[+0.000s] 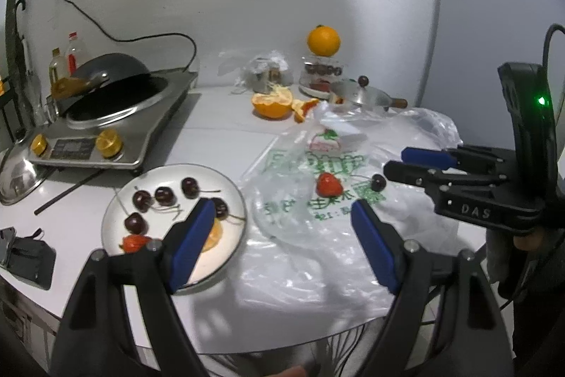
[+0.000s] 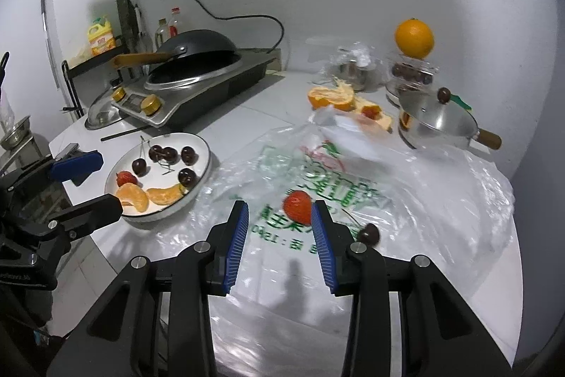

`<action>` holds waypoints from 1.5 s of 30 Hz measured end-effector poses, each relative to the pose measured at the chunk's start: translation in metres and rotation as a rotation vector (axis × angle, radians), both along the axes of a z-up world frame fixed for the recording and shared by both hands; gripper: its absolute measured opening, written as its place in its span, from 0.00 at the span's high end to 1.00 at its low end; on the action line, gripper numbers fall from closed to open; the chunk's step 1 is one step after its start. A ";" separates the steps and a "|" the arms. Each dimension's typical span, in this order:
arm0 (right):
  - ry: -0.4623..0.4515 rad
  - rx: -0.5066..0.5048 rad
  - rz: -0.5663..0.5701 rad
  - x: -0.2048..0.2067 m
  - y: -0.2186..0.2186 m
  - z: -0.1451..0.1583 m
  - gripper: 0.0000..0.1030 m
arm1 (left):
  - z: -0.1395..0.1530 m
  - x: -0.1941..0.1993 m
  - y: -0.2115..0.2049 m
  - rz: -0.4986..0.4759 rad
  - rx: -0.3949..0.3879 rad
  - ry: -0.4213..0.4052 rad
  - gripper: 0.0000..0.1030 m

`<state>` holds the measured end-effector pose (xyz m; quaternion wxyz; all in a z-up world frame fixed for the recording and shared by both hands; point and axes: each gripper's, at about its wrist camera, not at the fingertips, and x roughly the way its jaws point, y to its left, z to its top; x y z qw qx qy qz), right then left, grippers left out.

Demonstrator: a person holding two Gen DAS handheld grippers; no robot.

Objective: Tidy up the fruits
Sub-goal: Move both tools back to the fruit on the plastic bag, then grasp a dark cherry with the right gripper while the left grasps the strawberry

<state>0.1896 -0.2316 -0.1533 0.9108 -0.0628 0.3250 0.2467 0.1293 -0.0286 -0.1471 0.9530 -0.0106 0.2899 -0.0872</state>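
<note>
On the plastic bag [image 2: 353, 207] on the desk [image 1: 226, 136]: strawberry [image 2: 297, 207], cherry [image 2: 369, 233] beside it. My right gripper [image 2: 279, 228] is part-spread, empty, the strawberry just ahead between the tips. Left gripper [image 1: 282, 228] is spread wide, empty, over the plate [image 1: 233, 196] edge. The strawberry is likely soft and light, bruises easily; I'd pinch it gently across the middle. The plate holds cherries, orange segments, one strawberry.

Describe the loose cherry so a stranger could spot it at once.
Find the clear plastic bag with green print spread over the counter. A strawberry lies on it, and the cherry sits just beside that: small, dark, long-stemmed, the only cherry off the plate.
</note>
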 end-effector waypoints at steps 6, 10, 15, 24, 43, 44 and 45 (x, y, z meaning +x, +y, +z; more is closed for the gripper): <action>0.016 0.014 -0.025 0.003 -0.023 -0.008 0.62 | -0.003 0.007 -0.023 -0.027 0.020 0.017 0.22; 0.033 0.019 -0.041 0.006 -0.037 -0.015 0.62 | -0.007 0.012 -0.038 -0.046 0.027 0.032 0.22; 0.058 0.019 -0.051 0.011 -0.050 -0.026 0.62 | -0.015 0.021 -0.052 -0.067 0.032 0.054 0.22; 0.105 0.015 -0.052 0.033 -0.056 -0.045 0.62 | -0.027 0.043 -0.066 -0.088 0.041 0.093 0.22; 0.187 -0.055 -0.022 0.096 -0.038 -0.079 0.62 | -0.054 0.102 -0.068 -0.104 0.033 0.150 0.22; 0.189 -0.061 -0.022 0.098 -0.037 -0.080 0.62 | -0.056 0.105 -0.067 -0.105 0.032 0.153 0.22; 0.193 -0.067 -0.022 0.100 -0.036 -0.082 0.62 | -0.056 0.107 -0.067 -0.106 0.031 0.154 0.22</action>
